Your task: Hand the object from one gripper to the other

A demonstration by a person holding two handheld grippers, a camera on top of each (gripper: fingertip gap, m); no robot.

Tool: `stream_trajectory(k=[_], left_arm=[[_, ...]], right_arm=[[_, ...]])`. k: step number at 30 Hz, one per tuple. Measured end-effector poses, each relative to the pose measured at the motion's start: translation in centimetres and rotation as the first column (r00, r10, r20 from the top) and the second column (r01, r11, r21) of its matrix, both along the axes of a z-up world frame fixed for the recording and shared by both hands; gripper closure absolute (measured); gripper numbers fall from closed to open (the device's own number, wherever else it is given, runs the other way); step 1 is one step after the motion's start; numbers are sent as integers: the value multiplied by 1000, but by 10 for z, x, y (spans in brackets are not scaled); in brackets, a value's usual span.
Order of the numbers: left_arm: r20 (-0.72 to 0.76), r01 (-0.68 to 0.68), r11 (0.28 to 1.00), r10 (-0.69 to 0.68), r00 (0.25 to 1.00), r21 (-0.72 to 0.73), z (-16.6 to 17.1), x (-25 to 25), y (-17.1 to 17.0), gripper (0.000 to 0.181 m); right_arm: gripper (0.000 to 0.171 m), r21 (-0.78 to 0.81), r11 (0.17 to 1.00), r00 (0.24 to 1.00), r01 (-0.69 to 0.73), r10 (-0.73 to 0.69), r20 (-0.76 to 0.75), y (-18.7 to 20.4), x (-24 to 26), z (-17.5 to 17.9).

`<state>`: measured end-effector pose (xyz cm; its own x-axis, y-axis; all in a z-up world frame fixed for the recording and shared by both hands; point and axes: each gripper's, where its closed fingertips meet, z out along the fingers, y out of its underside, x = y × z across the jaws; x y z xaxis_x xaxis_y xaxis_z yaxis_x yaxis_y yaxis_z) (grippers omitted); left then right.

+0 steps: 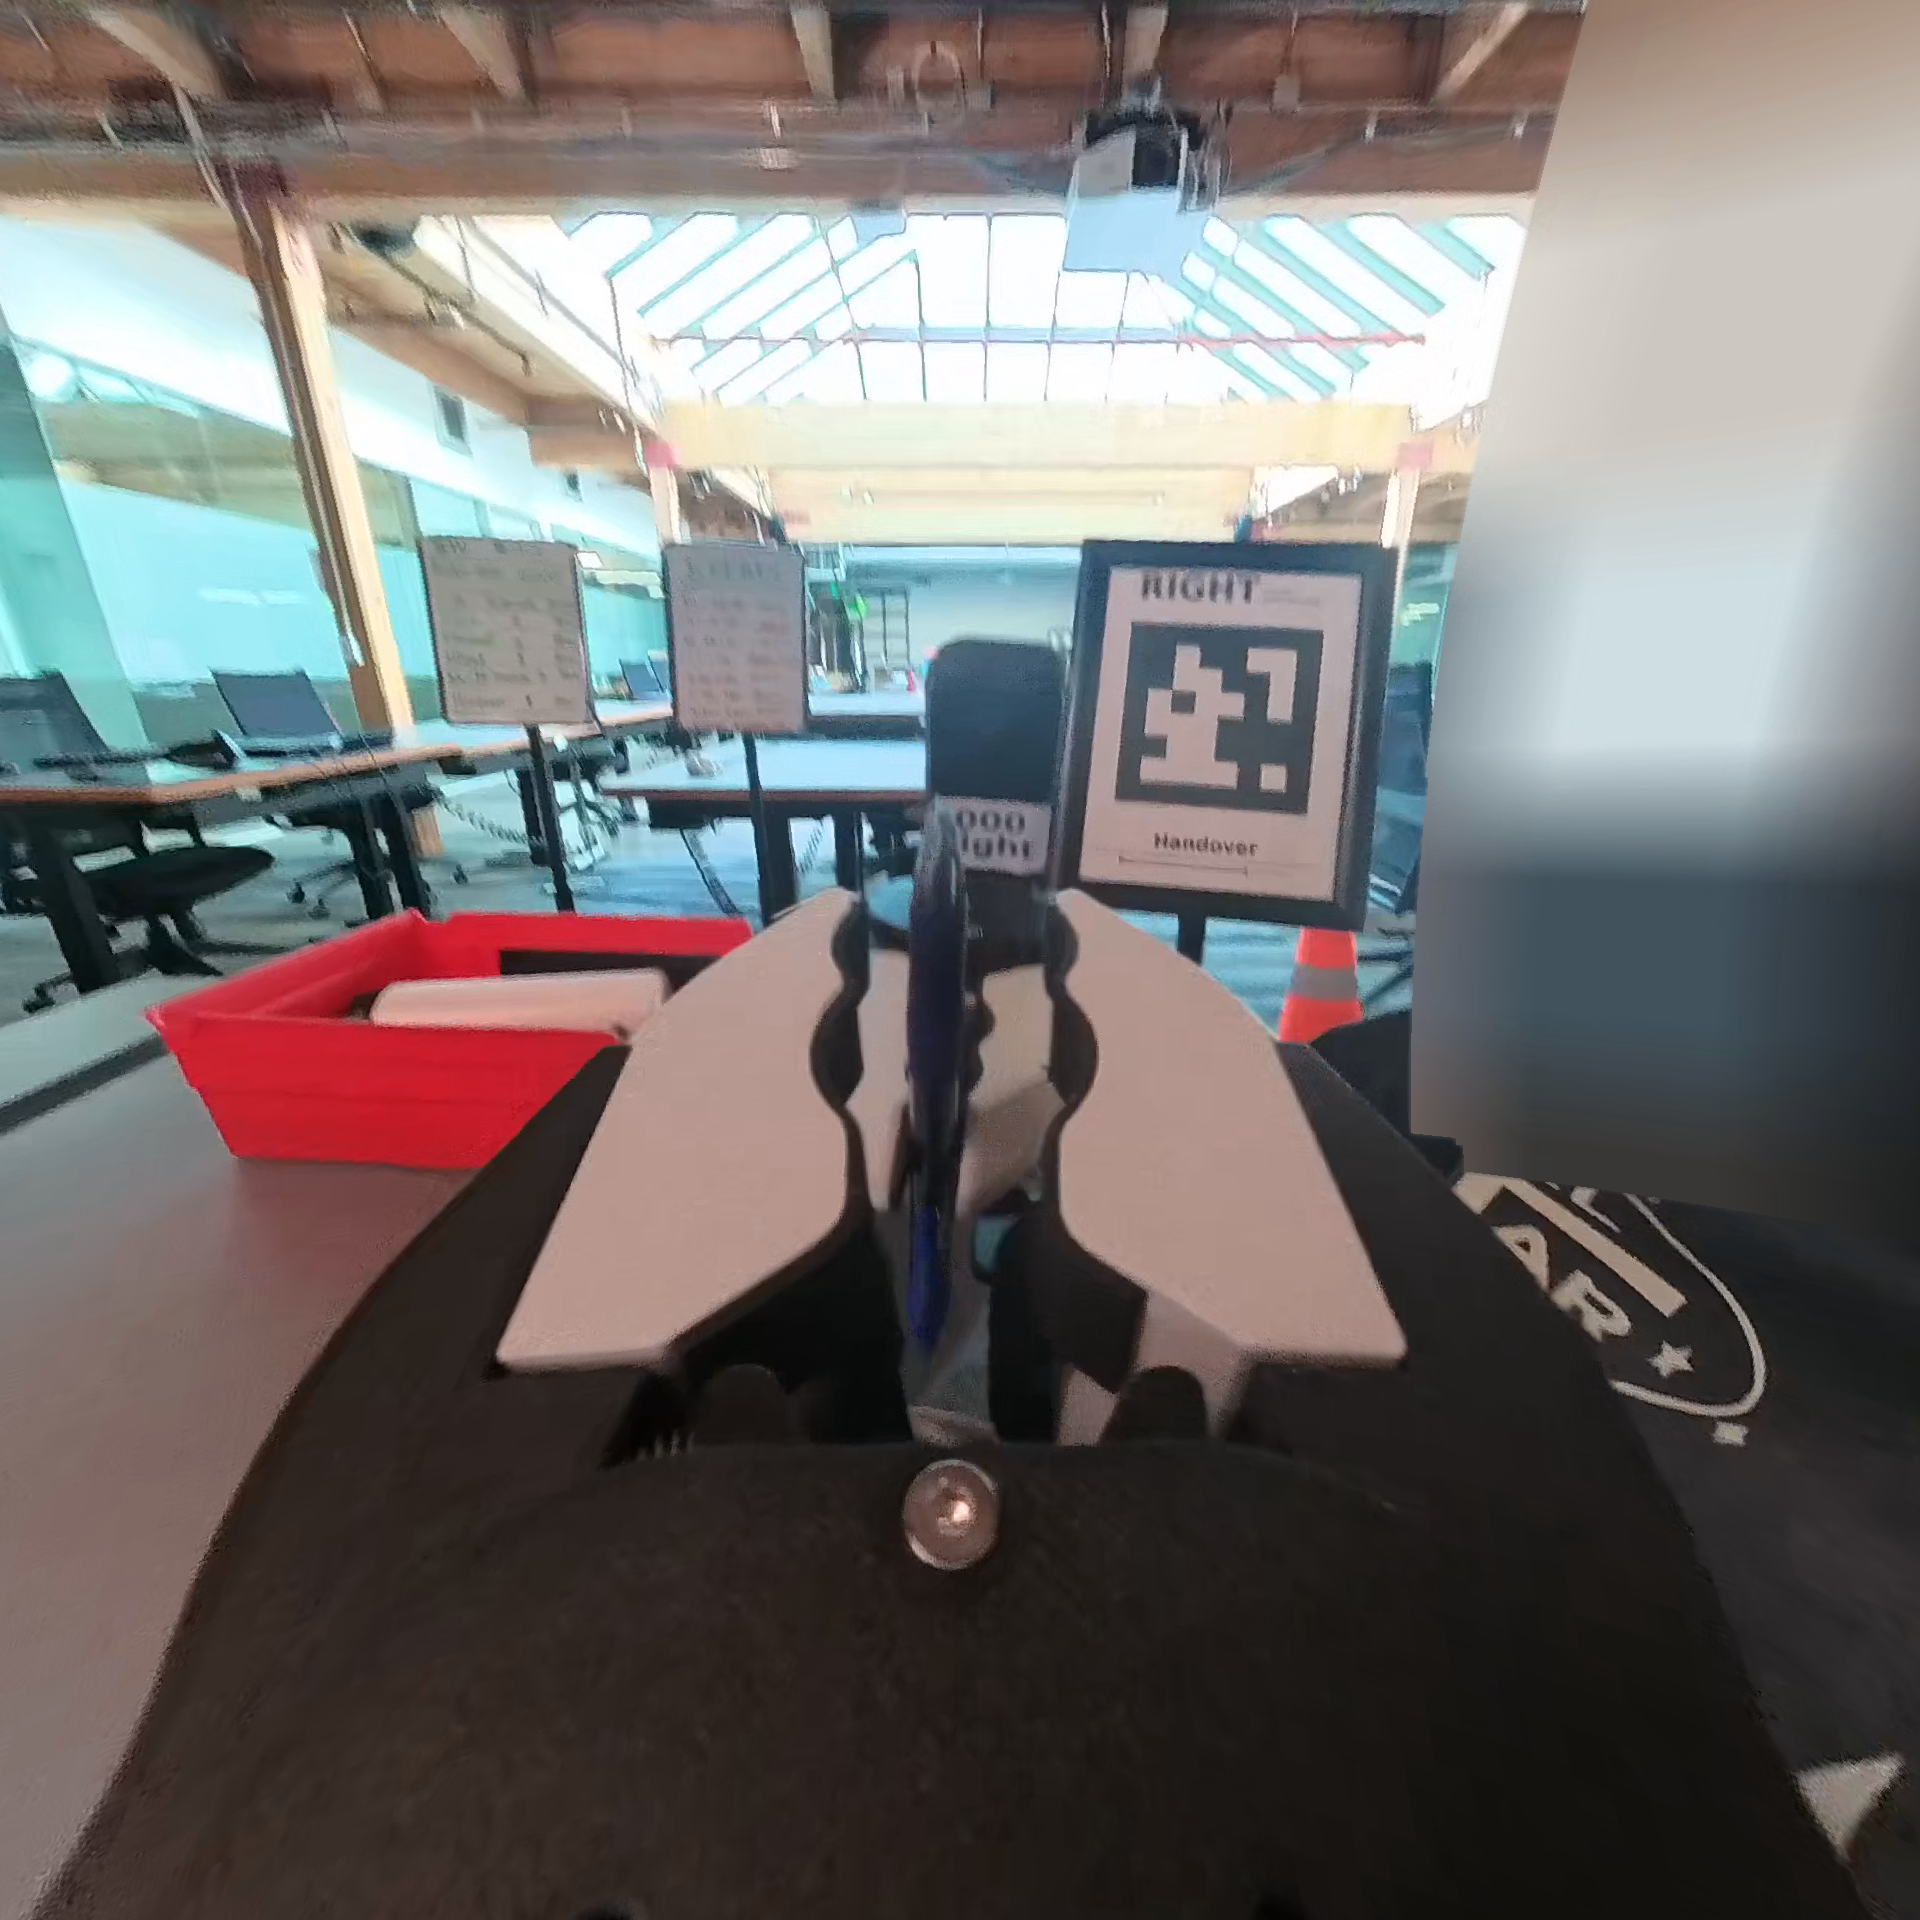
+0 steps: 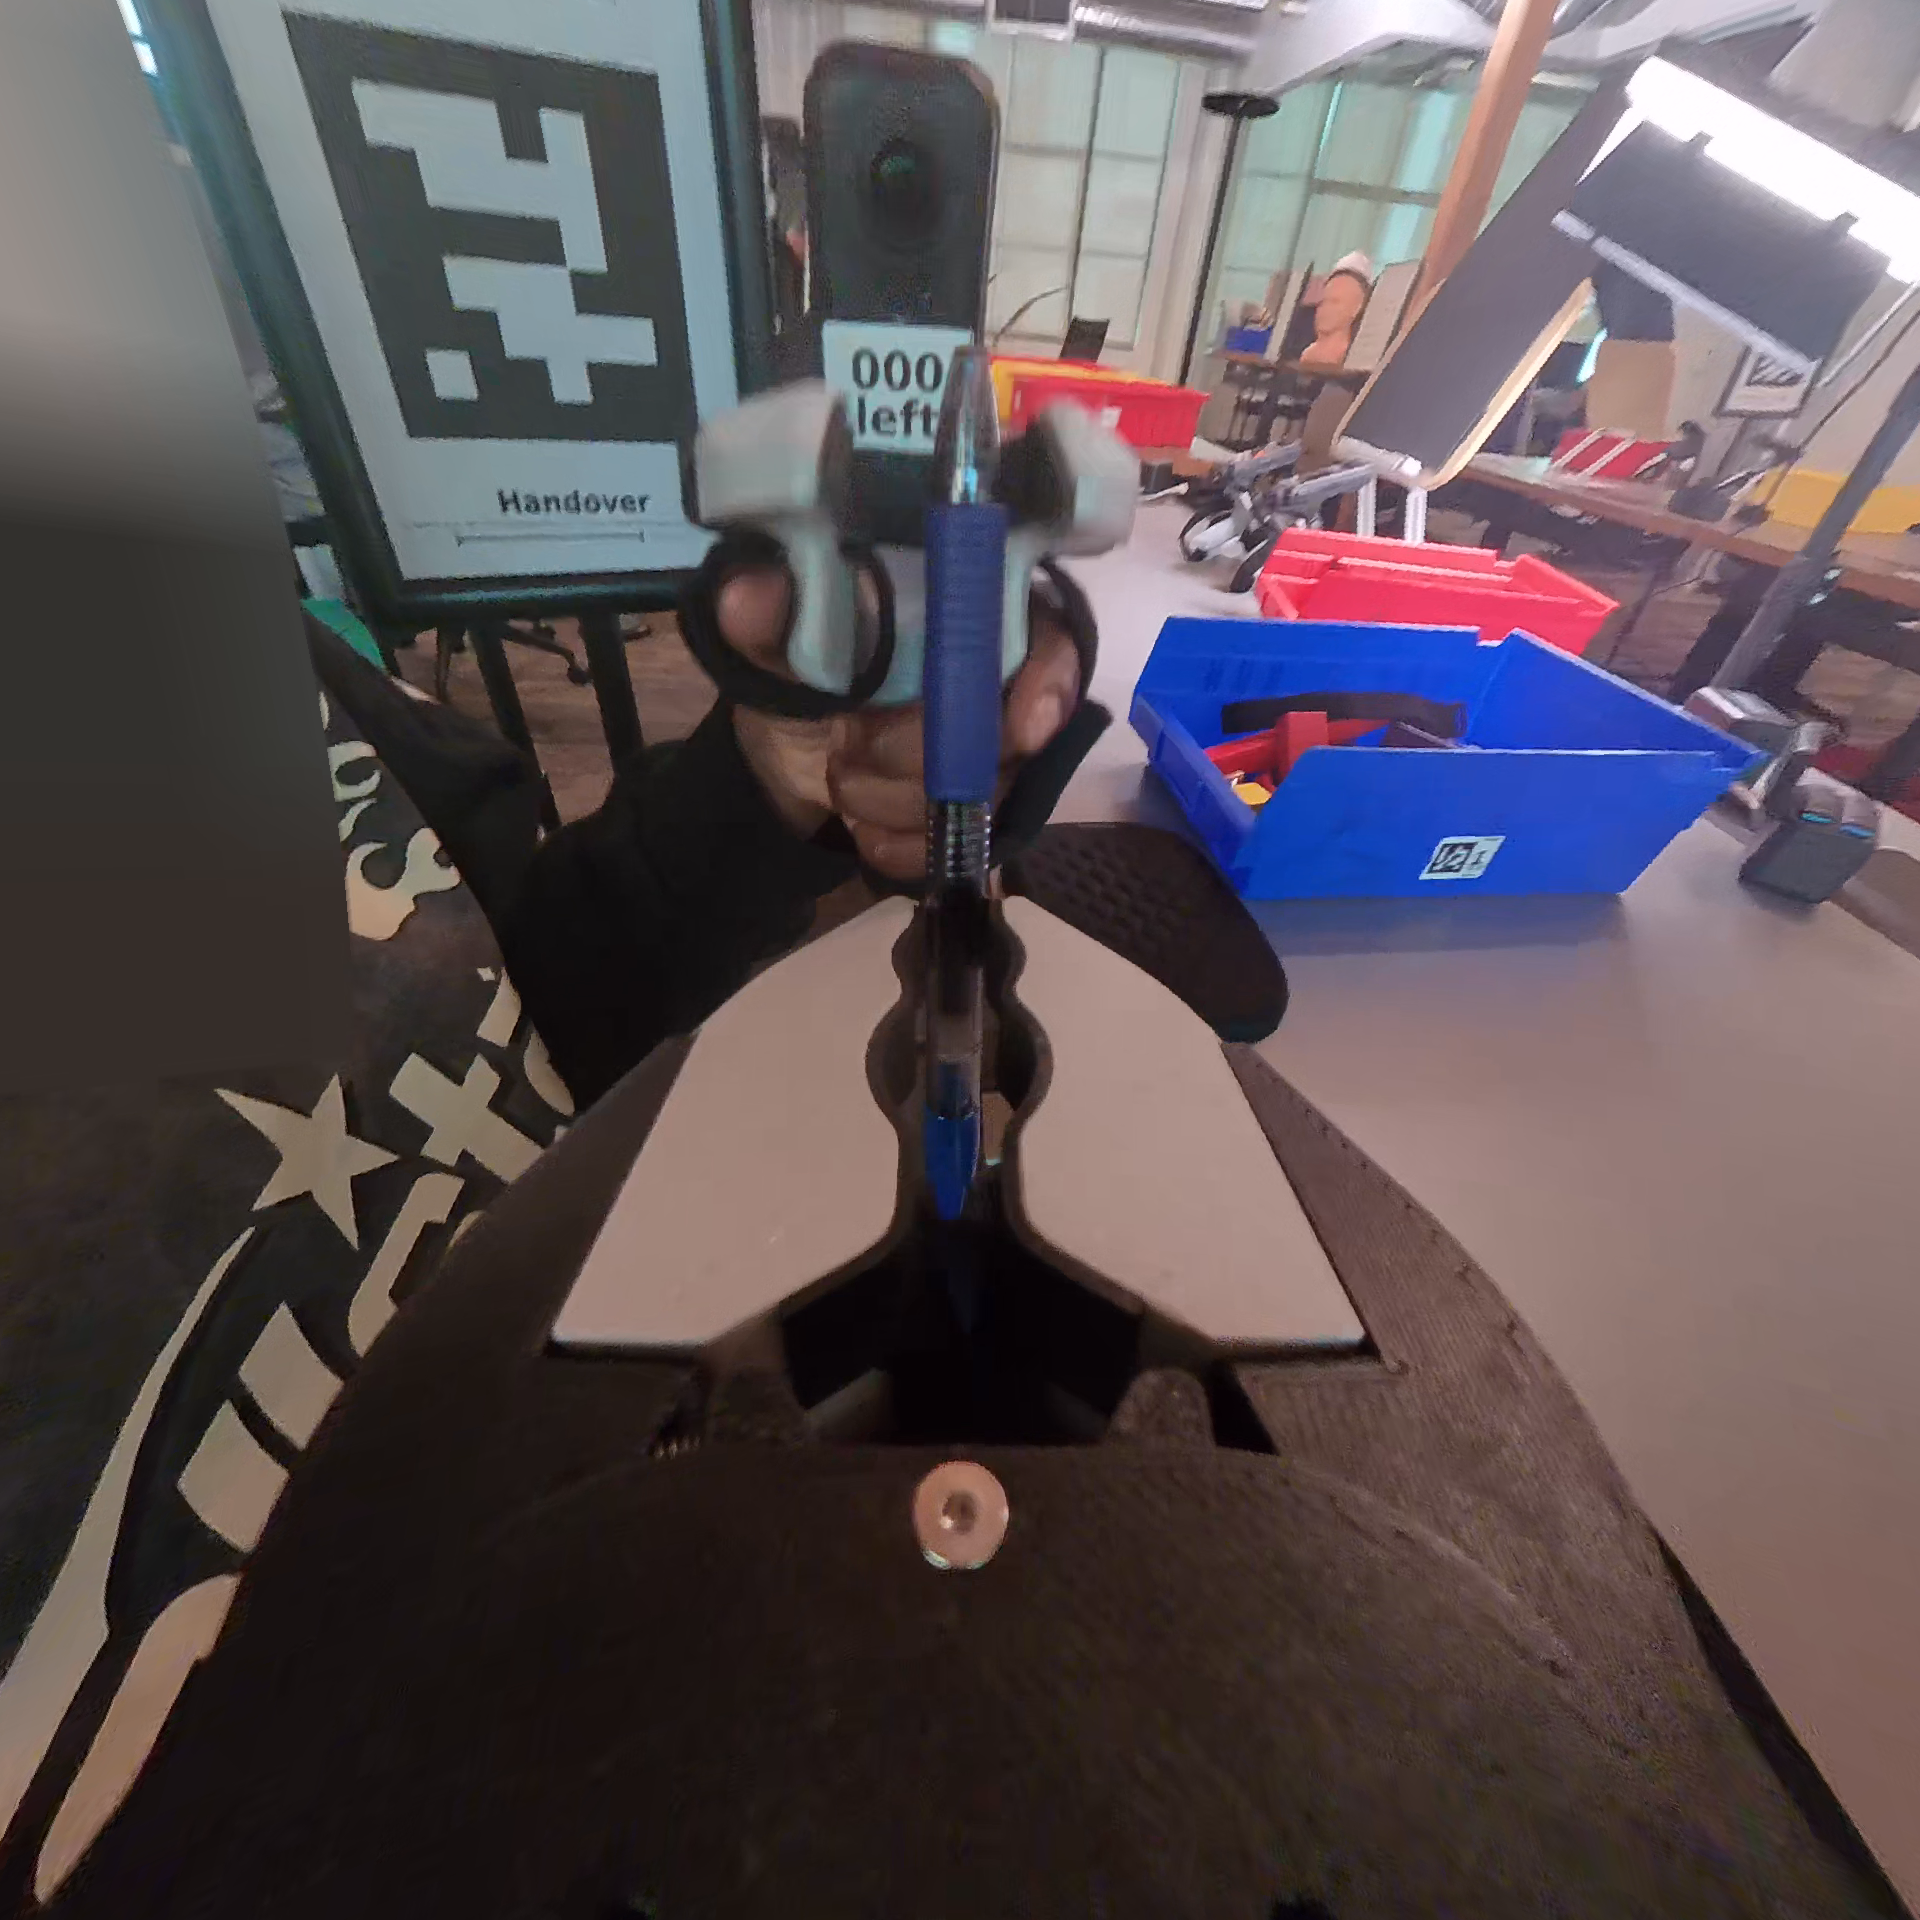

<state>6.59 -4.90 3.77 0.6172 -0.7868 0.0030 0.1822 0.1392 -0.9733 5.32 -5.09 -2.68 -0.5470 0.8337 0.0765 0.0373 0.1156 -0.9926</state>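
A blue pen [image 2: 964, 644] with a rubber grip and a clear tip stands between the jaws of my right gripper [image 2: 956, 925], which is shut on its lower barrel. The pen's upper end reaches between the two grey fingers [image 2: 774, 468] of my left gripper, which stand apart on either side without touching it. In the left wrist view the pen [image 1: 935, 1029] runs down the gap of my open left gripper [image 1: 956, 920]. The right gripper's black camera body [image 1: 992, 717] is straight behind it. A hand [image 2: 883, 769] holds the left gripper.
A red bin [image 1: 312, 1081] sits on the grey table [image 2: 1558, 1195] left of the left gripper. A blue bin [image 2: 1455, 810] with mixed parts and red bins [image 2: 1434, 592] lie to the right. Framed marker boards [image 1: 1226, 727] [image 2: 488, 281] stand behind. An orange cone [image 1: 1325, 987] is on the floor. Left tips to right tips: about 7 cm.
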Motion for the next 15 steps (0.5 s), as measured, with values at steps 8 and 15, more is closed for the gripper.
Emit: stream_trajectory(k=[8,15], left_arm=[[-92,8,999,-12,996,-42,-21,16,11,169],[-4,-19,1000,19,1000,5,-3,2,6,170]], right_arm=[[160,-16,1000,999,5,-6,-34,-2,6,11],[149,22,1000,1000,-2,2,-9,-2,3,1]])
